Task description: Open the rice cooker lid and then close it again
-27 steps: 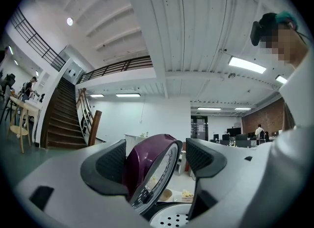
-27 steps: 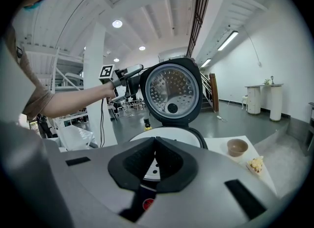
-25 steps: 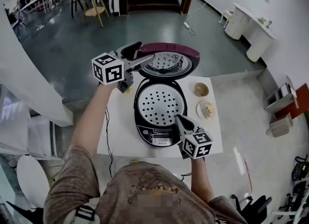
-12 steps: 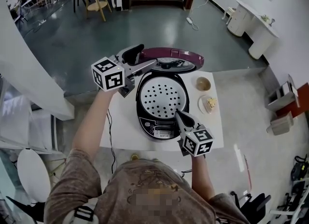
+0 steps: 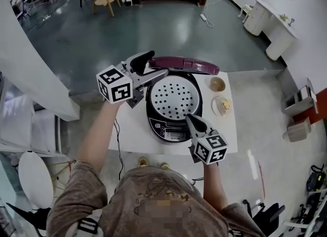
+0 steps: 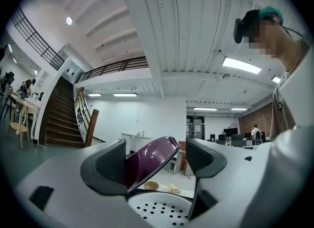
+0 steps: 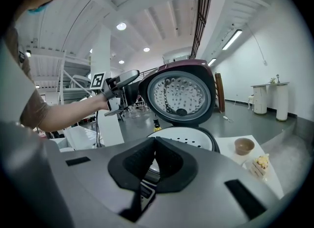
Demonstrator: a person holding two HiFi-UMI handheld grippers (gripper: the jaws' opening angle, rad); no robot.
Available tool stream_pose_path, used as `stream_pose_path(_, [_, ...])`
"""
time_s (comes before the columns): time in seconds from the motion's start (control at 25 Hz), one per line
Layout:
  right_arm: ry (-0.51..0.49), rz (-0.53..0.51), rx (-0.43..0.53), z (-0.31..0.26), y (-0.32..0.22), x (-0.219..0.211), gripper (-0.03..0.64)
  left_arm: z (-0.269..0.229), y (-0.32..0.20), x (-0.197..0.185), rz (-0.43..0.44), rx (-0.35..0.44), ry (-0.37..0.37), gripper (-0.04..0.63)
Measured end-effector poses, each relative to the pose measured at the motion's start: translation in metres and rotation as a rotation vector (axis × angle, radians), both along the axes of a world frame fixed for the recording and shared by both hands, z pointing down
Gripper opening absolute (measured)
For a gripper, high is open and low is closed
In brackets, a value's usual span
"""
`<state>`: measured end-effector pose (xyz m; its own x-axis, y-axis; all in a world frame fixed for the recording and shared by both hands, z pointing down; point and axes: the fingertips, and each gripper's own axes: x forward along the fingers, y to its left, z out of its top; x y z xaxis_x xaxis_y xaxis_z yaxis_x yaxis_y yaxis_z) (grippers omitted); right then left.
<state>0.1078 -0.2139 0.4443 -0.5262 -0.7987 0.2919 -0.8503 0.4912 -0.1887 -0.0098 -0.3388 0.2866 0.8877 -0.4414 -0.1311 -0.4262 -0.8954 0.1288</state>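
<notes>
Holding your left gripper (image 5: pixel 155 64) open-jawed at the left edge of the half-raised lid (image 5: pixel 186 64), you are hovering the right gripper (image 5: pixel 193 121) — jaws pressed together, empty — over the front of the rice cooker (image 5: pixel 168 128) on the tabletop (image 5: pixel 130 128).

Person wears a brown-grey short-sleeved T-shirt (image 5: pixel 153 200) with a faded darker print across it, a white-and-black strap buckle (image 5: pixel 89 226) at one shoulder, and a black headset (image 6: pixel 244 25) with a teal band. The left gripper (image 5: pixel 153 66) and right gripper (image 5: pixel 191 122) are light-grey moulded plastic shells, each carrying a white cube (image 5: pixel 114 84) printed with black square markers. Jaws are lined with black ribbed pads (image 6: pixel 110 163), with dark rectangular slots (image 7: pixel 243 191) set in the shell top.
</notes>
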Motion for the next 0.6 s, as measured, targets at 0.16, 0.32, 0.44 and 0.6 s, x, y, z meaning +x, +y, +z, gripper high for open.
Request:
stream_pose_path(0.16, [-0.006,-0.011,0.006,-0.003,0.001,-0.004,0.005,0.008,0.011,-0.001,-0.009,-0.001,-0.003,0.380])
stream_pose_path(0.32, [-0.012,-0.011,0.012,-0.006,0.003,-0.003,0.005,0.016,0.022,-0.001,-0.005,-0.005,-0.002,0.380])
stream_pose_path(0.44, [-0.012,-0.015,0.020,-0.009,0.006,-0.006,0.003,0.023,0.033,-0.002,-0.003,-0.008,-0.006,0.380])
stream_pose_path(0.6, [-0.009,-0.029,0.028,-0.013,0.011,-0.010,0.005,0.035,0.048,-0.002,0.002,-0.027,-0.002,0.380])
